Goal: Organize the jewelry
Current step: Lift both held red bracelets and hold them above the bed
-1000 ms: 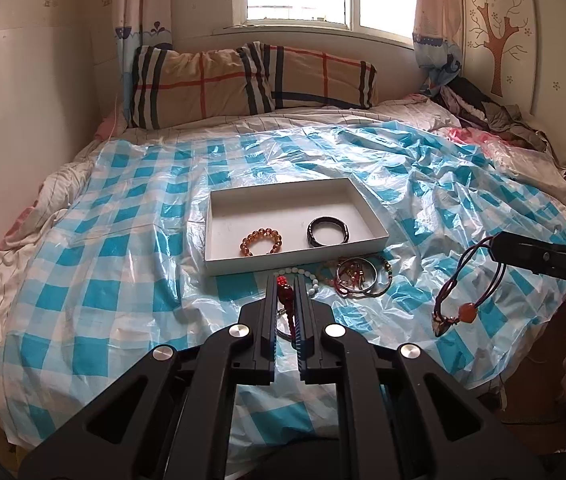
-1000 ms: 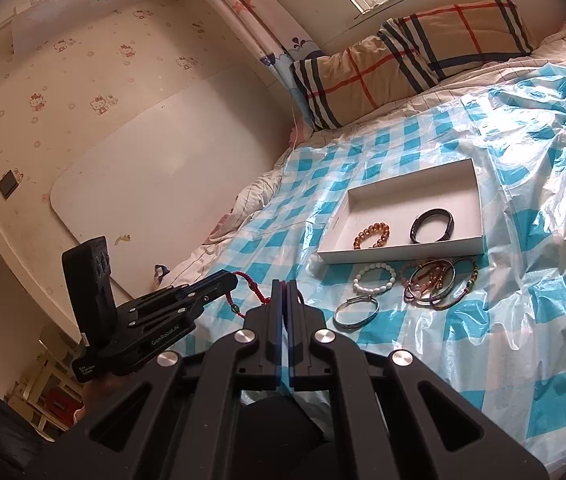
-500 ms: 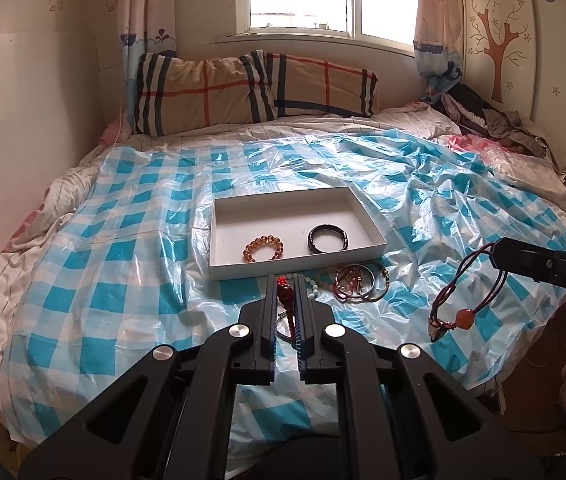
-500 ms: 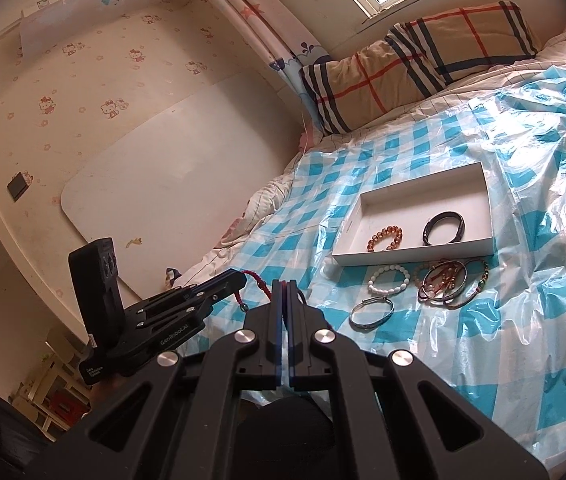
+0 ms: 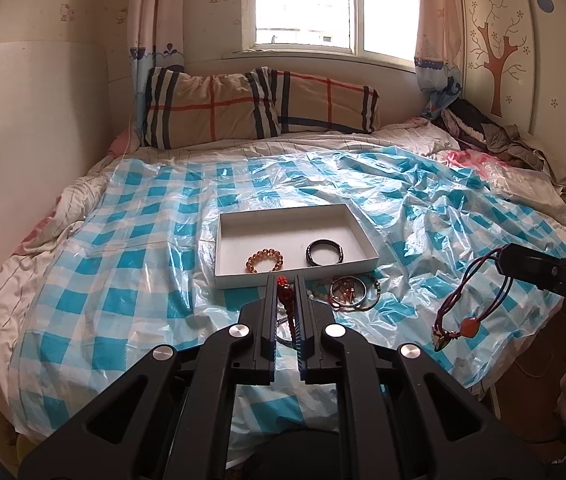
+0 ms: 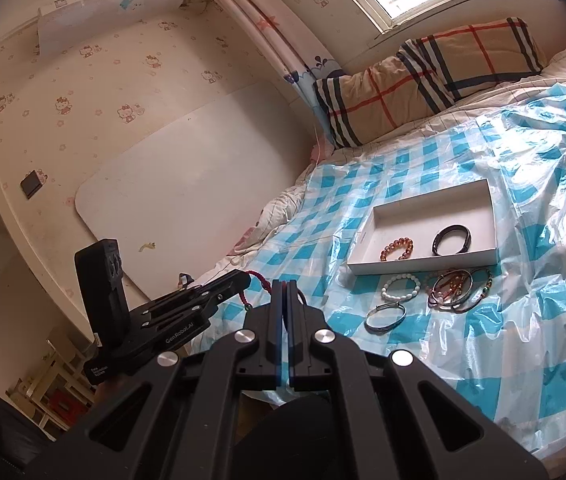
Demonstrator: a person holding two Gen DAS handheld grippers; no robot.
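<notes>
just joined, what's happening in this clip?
A person with a pair of tongs in each hand is sorting jewelry on a bed into a white tray. The left tongs are shut on a red beaded bracelet. The right tongs are shut on a dark cord necklace with an orange bead, hanging in the air. The tray holds an amber bead bracelet and a black bangle. A white bead bracelet, a silver bangle and a tangle of bangles lie on the checked plastic sheet.

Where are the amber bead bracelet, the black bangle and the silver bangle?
Amber bead bracelet [image 5: 266,261]: left wrist view, its beads.
Black bangle [image 5: 324,252]: left wrist view, its band.
Silver bangle [image 6: 385,315]: right wrist view, its near rim.
</notes>
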